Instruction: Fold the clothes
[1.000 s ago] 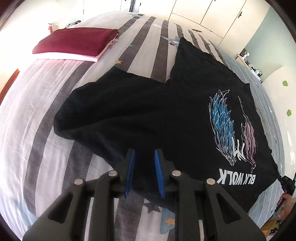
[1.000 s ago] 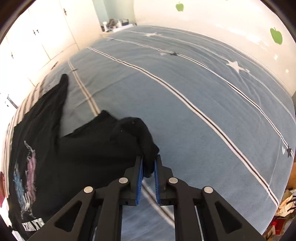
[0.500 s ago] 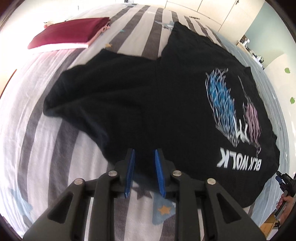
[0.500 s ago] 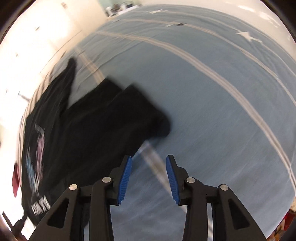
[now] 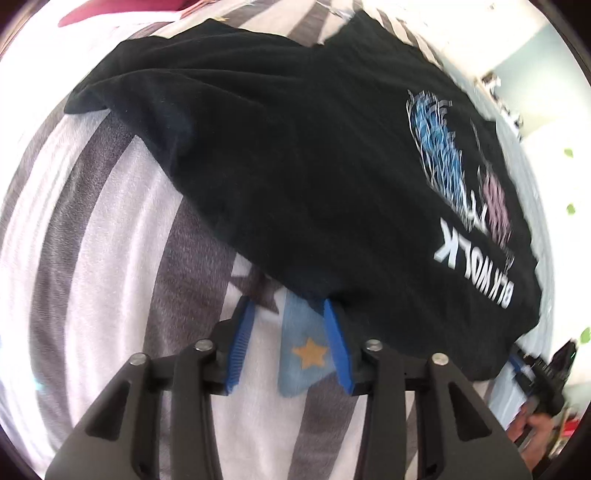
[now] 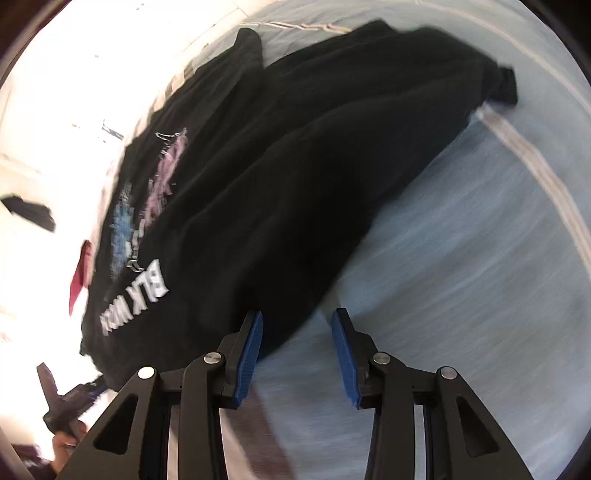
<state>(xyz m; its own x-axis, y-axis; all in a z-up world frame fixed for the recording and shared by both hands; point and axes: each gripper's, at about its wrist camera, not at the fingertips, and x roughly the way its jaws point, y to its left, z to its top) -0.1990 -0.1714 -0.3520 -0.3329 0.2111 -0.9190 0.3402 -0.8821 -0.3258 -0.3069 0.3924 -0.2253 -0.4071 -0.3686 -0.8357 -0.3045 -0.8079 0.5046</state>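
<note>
A black T-shirt with a blue and pink print and white lettering lies spread on the bed, print up. Its near hem ends right at the tips of my left gripper. That gripper's jaws are opening, with only bedsheet between the blue pads. In the right wrist view the same T-shirt fills the upper left, one sleeve stretched to the far right. My right gripper stands open at the shirt's near corner. Black cloth touches its left pad and reaches partly into the gap.
The bed has a grey and white striped cover on one side and a pale blue one on the other. A folded maroon cloth lies at the far edge. A hand holds the right gripper at lower right.
My right gripper let go of the black sleeve, opened, and swung back to the shirt's near corner by the lettering. The left gripper sank toward the hem and its jaws widened.
</note>
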